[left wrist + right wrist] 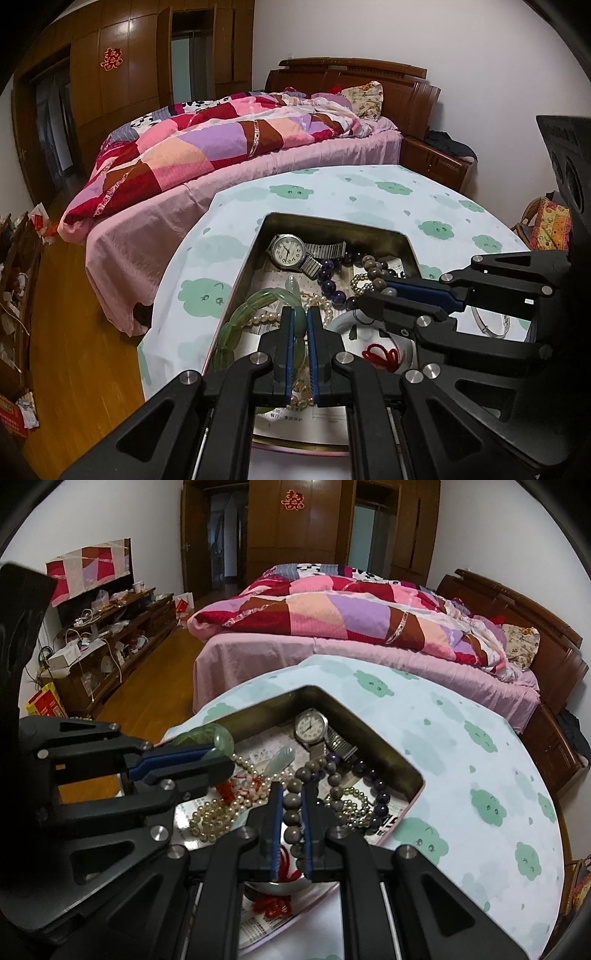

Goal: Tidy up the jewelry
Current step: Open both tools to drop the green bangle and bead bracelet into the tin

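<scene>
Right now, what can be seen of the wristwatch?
The wristwatch lies face up in the far corner of the open metal tin. It has a round white dial with dark numerals, a silver-looking case and a ribbed metal stretch band, curled beside it. Dark purple beads lie against the band. Neither gripper touches it.

One watch (287, 251), one tin (243, 280)
</scene>
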